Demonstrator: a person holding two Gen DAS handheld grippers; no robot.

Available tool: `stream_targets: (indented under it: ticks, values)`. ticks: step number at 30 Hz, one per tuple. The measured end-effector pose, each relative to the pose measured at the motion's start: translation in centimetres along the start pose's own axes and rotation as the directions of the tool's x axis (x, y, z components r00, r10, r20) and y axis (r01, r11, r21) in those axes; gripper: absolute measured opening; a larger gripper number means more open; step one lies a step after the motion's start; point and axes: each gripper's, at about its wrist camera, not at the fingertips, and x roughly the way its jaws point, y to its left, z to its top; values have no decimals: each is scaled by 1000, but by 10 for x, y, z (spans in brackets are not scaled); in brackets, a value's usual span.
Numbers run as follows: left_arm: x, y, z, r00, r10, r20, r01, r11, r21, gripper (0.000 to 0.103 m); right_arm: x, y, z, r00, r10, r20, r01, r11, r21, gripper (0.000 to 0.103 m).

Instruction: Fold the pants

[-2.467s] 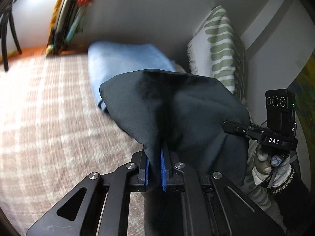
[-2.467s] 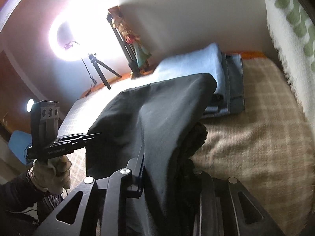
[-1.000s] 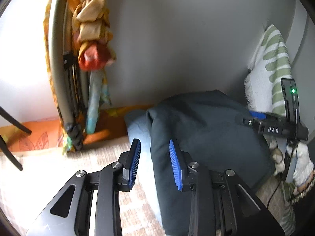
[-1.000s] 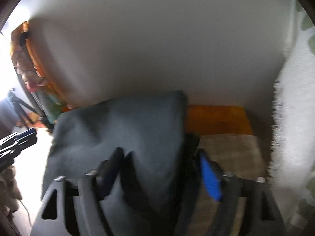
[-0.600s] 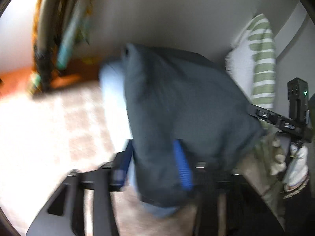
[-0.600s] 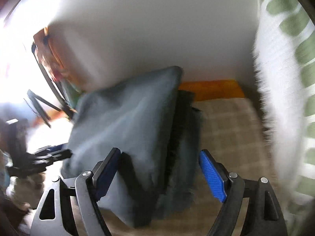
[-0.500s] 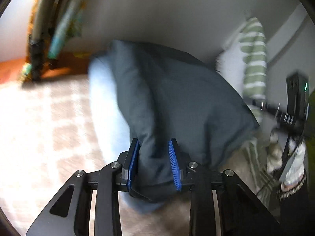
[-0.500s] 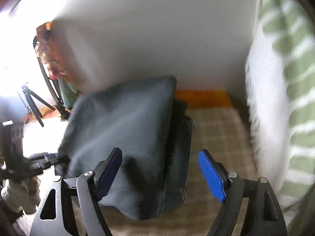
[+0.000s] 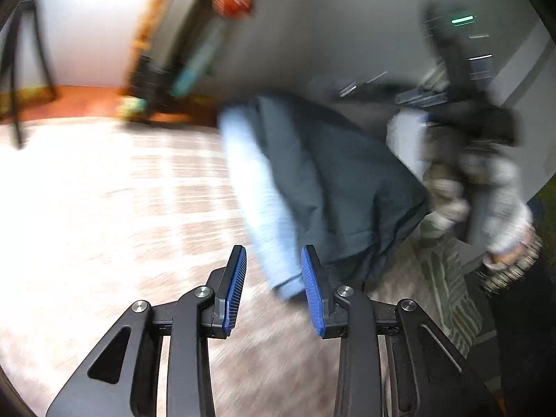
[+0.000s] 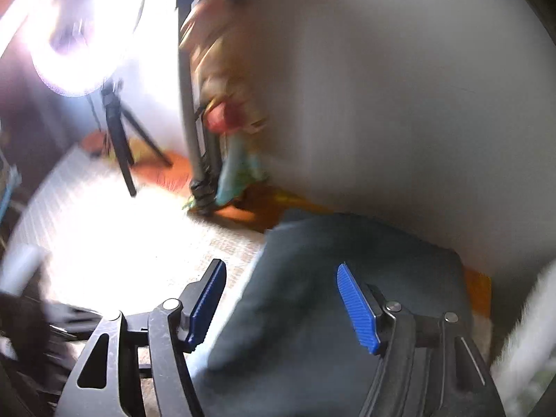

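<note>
Lying folded on the light-blue stack [image 9: 257, 187], the dark pants [image 9: 333, 187] sit free of both parted, empty jaws

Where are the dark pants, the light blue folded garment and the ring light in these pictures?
dark pants [image 9: 347, 187]: left wrist view, middle of the dark fabric.
light blue folded garment [image 9: 260, 201]: left wrist view, its long exposed edge beside the dark pants.
ring light [image 10: 87, 31]: right wrist view, bright glowing ring.
</note>
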Motion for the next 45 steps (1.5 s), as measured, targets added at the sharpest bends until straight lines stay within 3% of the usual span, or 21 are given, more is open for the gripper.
stream_targets:
  ticks: [2, 5, 9, 11, 14, 17, 25, 29, 31, 33, 35, 37, 39, 42, 44, 45]
  values:
    - [-26, 11, -10, 1000, 3, 12, -3, 1000, -5, 31, 24, 12, 10, 998, -43, -55, 40, 998, -58, 57]
    - [-52, 31, -23, 999, 19, 27, -19, 1000, -12, 31, 57, 23, 25, 985, -115, -127, 99, 987, -125, 57]
    - [-70, 69, -37, 998, -18, 55, 25, 992, -122, 31, 83, 32, 34, 976, -128, -177, 97, 980, -177, 56]
    - [-69, 80, -38, 997, -32, 66, 43, 986, -164, 31, 98, 37, 34, 962, -167, -218, 117, 967, -226, 51]
    - [-67, 83, -40, 997, -52, 57, 62, 981, -184, 31, 107, 36, 30, 950, -178, -255, 114, 962, -246, 41]
    - [-68, 76, -39, 996, -60, 64, 69, 985, -161, 31, 102, 22, 24, 947, -136, -291, 79, 977, -200, 35]
    - [-66, 65, -42, 996, -82, 46, 88, 988, -128, 31, 101, 22, -1, 918, -201, -343, 91, 946, -310, 34]
    - [-66, 67, -42, 996, -82, 41, 87, 988, -125, 31, 107, 35, 3, 905, -311, -291, 180, 899, -400, 38]
    - [-67, 66, -42, 996, -75, 39, 79, 991, -112, 31, 112, 46, 3, 896, -371, -246, 226, 855, -467, 38]
    - [-67, 65, -42, 997, -75, 37, 78, 991, -109, 31, 118, 56, 1, 889, -407, -210, 247, 812, -530, 36]
    - [-66, 65, -42, 997, -72, 33, 75, 992, -103, 31, 125, 64, -6, 877, -433, -206, 248, 777, -578, 22]
    - [-65, 66, -43, 997, -73, 31, 76, 992, -106, 31, 125, 63, -5, 884, -418, -209, 252, 803, -540, 8]
    - [-66, 67, -43, 997, -75, 31, 78, 991, -105, 31, 116, 51, 0, 911, -364, -193, 253, 864, -436, 4]
    - [-68, 67, -43, 997, -72, 36, 76, 992, -101, 31, 74, 8, 8, 974, -208, -85, 202, 976, -82, 1]
    - [-69, 66, -43, 996, -76, 39, 80, 992, -100, 31, 51, -20, 3, 987, -163, 0, 162, 980, 119, 0]
    - [-70, 65, -43, 996, -78, 42, 81, 992, -98, 31, 38, -38, -2, 989, -138, 53, 121, 961, 248, 0]
